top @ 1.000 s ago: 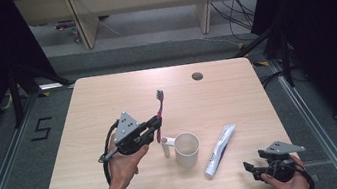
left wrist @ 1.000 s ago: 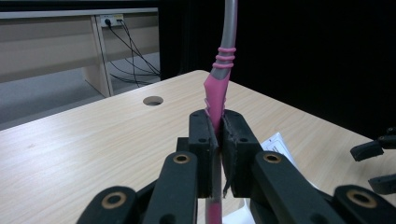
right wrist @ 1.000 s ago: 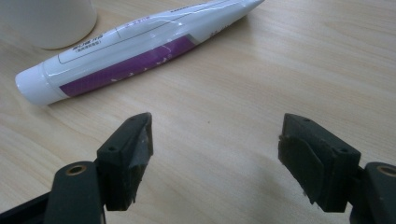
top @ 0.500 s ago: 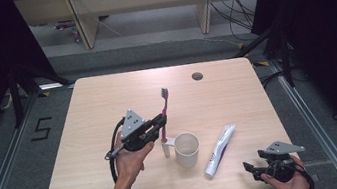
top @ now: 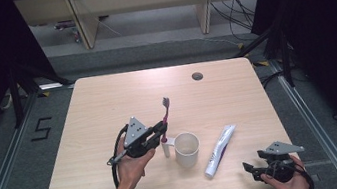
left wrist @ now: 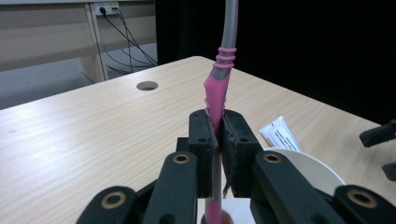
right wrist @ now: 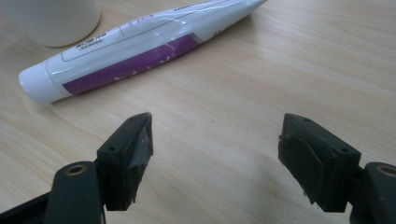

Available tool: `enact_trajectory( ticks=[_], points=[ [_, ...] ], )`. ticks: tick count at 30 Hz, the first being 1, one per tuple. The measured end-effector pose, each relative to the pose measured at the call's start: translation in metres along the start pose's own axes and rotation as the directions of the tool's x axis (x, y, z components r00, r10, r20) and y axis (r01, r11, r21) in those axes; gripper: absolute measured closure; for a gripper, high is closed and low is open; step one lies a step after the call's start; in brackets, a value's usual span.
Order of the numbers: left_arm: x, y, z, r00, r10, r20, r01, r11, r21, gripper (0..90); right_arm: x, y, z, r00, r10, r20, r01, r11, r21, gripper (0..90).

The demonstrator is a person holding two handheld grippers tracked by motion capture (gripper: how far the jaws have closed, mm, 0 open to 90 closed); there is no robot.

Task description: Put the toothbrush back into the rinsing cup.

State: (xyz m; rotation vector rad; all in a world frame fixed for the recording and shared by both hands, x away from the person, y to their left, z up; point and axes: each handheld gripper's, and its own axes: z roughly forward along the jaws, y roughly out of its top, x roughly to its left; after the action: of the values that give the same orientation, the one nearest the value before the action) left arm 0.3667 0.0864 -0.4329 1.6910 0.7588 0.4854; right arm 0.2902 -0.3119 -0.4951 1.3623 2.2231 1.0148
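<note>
Since a second ago, left tool (top: 161, 132) carried gripped pink toothbrush (top: 165, 114), now upright, just left of white cup (top: 187, 149); right tool (top: 254, 170) rests open.

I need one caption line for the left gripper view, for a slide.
Left tongs shut on a pink toothbrush held upright above the wooden table, white cup just behind.

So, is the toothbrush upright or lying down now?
Upright: the toothbrush stands nearly vertical, bristles up, clamped in the left gripper beside the cup.
</note>
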Motion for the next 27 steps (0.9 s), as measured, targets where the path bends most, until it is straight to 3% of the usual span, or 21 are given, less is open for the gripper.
enact_trajectory(
  ticks=[13, 14, 16, 18, 19, 20, 23, 24, 26, 27],
  points=[
    [-0.002, -0.011, -0.003, 0.9997, 0.023, 0.008, -0.023, 0.9991, 0.034, 82.3, 0.0, 0.0, 0.0, 1.0, -0.004, -0.005, 0.004, 1.0, 0.0, 27.0],
    [-0.003, -0.012, -0.003, 0.9997, 0.024, 0.008, -0.025, 0.999, 0.038, 82.3, 0.001, 0.0, 0.002, 0.9995, 0.009, -0.03, -0.009, 1.0, 0.004, 27.0],
    [-0.003, -0.015, -0.004, 0.9997, 0.024, 0.008, -0.024, 0.9987, 0.044, 82.3, 0.0, 0.0, 0.002, 0.9995, -0.004, -0.033, 0.004, 1.0, -0.008, 27.1],
    [-0.003, -0.017, -0.004, 0.9996, 0.025, 0.01, -0.026, 0.9984, 0.05, 82.2, 0.001, 0.0, 0.0, 1.0, -0.002, -0.005, 0.002, 1.0, 0.0, 27.0],
    [-0.003, -0.018, -0.004, 0.9996, 0.025, 0.01, -0.026, 0.9984, 0.05, 82.2, -0.001, 0.0, 0.002, 0.9995, -0.027, -0.016, 0.027, 1.0, -0.017, 27.0],
    [-0.003, -0.019, -0.004, 0.9996, 0.026, 0.01, -0.026, 0.9983, 0.052, 82.2, -0.001, 0.0, 0.004, 0.9992, -0.022, -0.033, 0.021, 1.0, -0.02, 27.0],
    [-0.003, -0.021, -0.004, 0.9996, 0.027, 0.009, -0.027, 0.998, 0.058, 82.2, -0.001, 0.0, 0.003, 0.9993, -0.036, -0.014, 0.036, 0.999, -0.015, 27.0],
    [-0.003, -0.021, -0.004, 0.9997, 0.025, 0.008, -0.025, 0.998, 0.058, 82.2, 0.001, 0.0, 0.001, 0.9999, -0.008, -0.013, 0.008, 1.0, 0.002, 27.0],
    [-0.003, -0.023, -0.004, 0.9997, 0.024, 0.011, -0.024, 0.9978, 0.061, 82.1, 0.001, 0.0, 0.002, 0.9995, 0.004, -0.031, -0.003, 1.0, 0.006, 27.1],
    [-0.003, -0.023, -0.004, 0.9996, 0.025, 0.01, -0.025, 0.9978, 0.061, 82.1, -0.001, 0.0, 0.002, 0.9991, -0.038, -0.018, 0.038, 0.999, -0.01, 27.0]
  ],
)
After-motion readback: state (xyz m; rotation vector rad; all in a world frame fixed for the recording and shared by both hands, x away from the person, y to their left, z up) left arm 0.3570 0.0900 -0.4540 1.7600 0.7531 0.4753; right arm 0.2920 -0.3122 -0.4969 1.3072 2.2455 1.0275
